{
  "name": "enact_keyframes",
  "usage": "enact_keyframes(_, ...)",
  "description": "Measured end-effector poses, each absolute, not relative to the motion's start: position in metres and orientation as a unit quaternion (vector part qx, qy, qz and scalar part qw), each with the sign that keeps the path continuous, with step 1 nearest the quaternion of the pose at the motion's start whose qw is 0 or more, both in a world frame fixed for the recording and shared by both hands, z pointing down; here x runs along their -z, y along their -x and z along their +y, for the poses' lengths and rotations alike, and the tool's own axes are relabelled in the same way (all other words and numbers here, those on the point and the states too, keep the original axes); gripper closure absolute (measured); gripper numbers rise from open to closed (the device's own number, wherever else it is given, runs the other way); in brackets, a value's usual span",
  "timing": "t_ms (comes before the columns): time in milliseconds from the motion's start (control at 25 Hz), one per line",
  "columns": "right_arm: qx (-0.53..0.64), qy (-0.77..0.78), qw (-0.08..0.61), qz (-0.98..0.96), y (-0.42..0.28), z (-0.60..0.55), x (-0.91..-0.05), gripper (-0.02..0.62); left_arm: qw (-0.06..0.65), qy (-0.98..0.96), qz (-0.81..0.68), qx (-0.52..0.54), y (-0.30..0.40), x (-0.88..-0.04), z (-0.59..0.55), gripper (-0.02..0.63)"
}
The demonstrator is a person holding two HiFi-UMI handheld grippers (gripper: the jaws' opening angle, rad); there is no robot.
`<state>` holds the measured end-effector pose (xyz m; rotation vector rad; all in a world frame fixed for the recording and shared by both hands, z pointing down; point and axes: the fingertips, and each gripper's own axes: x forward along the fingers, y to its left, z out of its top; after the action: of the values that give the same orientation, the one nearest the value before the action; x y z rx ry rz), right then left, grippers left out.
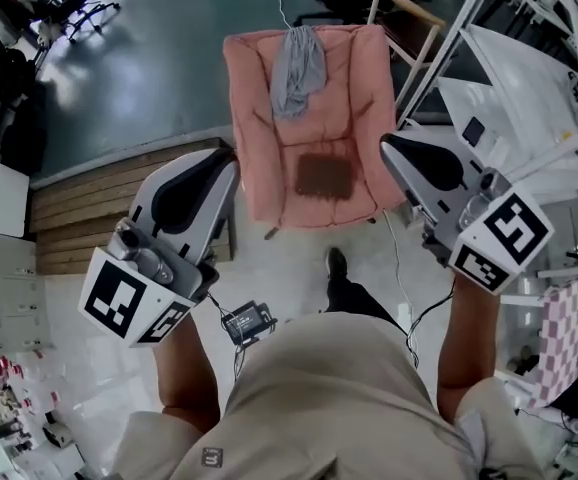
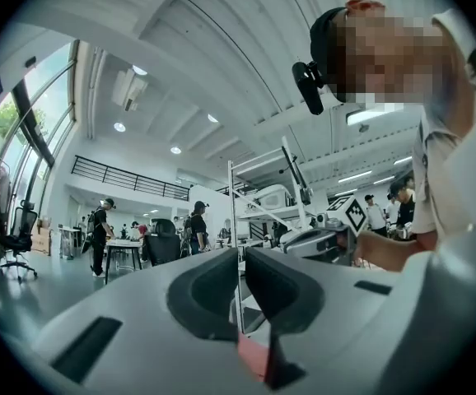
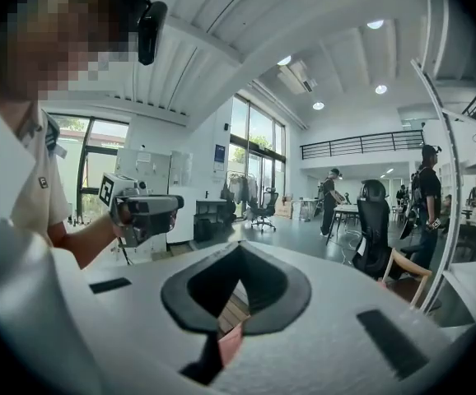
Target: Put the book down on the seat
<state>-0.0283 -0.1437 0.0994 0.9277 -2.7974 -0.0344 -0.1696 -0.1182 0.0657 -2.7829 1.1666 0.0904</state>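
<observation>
A dark brown book (image 1: 324, 176) lies flat on the seat of a pink armchair (image 1: 259, 98), with a grey cloth (image 1: 299, 68) draped over the backrest. My left gripper (image 1: 224, 168) is held up to the left of the chair, and its jaws are shut with nothing between them. To the right of the seat my right gripper (image 1: 389, 146) is also shut and empty. The left gripper view shows its own closed jaws (image 2: 240, 278) against the open hall, with the right gripper (image 2: 329, 237) beyond. The right gripper view shows its closed jaws (image 3: 238, 257) and the left gripper (image 3: 143, 212).
A wooden step platform (image 1: 99, 208) lies left of the armchair. A wooden chair (image 1: 409, 18) and a white metal rack (image 1: 529, 78) stand at the right, a checkered cloth (image 1: 569, 328) lower right. The person's shoe (image 1: 336, 263) is before the chair. People stand across the hall.
</observation>
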Motion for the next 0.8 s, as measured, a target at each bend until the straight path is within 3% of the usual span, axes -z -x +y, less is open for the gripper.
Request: enact_keyframes(800,0.024,-0.325,0.09,-0.941,0.02,-0.091,-0.085,0.606,0.066,0.925,0.371,-0.042,0.164,-0.062,-0.074,0.577)
